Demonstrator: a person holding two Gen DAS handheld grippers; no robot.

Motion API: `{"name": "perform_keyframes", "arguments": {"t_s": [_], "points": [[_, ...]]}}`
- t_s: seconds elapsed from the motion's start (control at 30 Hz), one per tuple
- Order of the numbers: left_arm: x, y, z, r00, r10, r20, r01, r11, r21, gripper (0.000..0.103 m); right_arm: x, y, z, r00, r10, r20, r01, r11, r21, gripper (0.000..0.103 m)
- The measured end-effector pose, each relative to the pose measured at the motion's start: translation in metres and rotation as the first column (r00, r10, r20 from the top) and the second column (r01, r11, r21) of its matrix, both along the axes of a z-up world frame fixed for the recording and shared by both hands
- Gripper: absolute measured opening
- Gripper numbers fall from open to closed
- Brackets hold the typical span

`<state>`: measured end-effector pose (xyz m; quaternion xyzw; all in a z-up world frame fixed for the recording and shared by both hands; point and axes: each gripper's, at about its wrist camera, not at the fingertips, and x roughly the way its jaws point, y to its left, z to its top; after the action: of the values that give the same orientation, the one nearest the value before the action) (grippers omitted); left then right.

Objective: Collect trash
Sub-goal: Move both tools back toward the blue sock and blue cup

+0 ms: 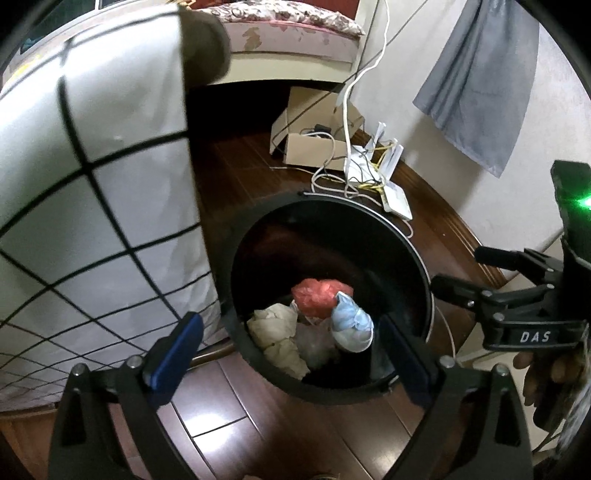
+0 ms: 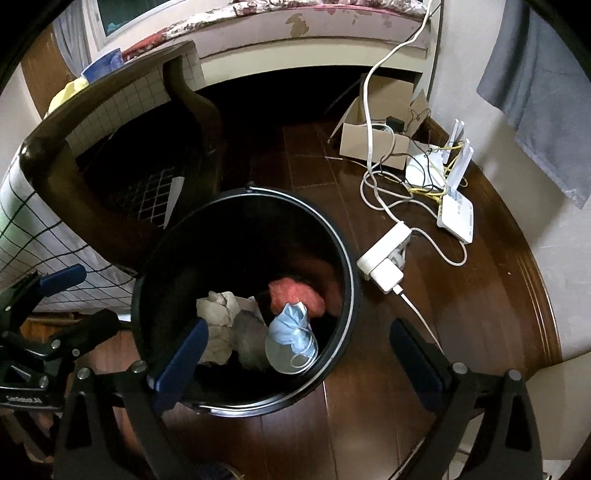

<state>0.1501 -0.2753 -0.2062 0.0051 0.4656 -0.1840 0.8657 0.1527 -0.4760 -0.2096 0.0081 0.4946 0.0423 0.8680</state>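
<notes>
Down on the dark wooden floor (image 2: 461, 295), a black bin (image 2: 347, 258) stands just beside a chair draped in white checked cloth (image 1: 92, 184). Inside it lie a crumpled blue face mask (image 2: 291, 328), a red plastic wad (image 2: 295, 297) and balled cream paper (image 2: 218, 306). Both the left hand-held gripper (image 1: 291, 354) and the right hand-held gripper (image 2: 299, 354) hang over the bin with jaws wide apart and nothing between them. Near the wall sit a white router (image 2: 456, 218), cables and a cardboard box (image 2: 373, 142).

Looking like a home bedroom: floral mattress (image 1: 295, 22), wood floor (image 2: 480, 295), router (image 2: 456, 216) and cables sitting by the wall.
</notes>
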Motion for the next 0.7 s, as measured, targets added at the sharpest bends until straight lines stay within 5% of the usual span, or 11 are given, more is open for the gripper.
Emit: {"name": "perform_keyframes", "arguments": {"t_s": [0.7], "points": [[-0.028, 0.059, 0.056, 0.994, 0.044, 0.101, -0.045, 0.999, 0.011, 0.096, -0.043, 0.054, 0.062, 0.992, -0.069, 0.103, 0.072, 0.997, -0.033, 0.1]]}}
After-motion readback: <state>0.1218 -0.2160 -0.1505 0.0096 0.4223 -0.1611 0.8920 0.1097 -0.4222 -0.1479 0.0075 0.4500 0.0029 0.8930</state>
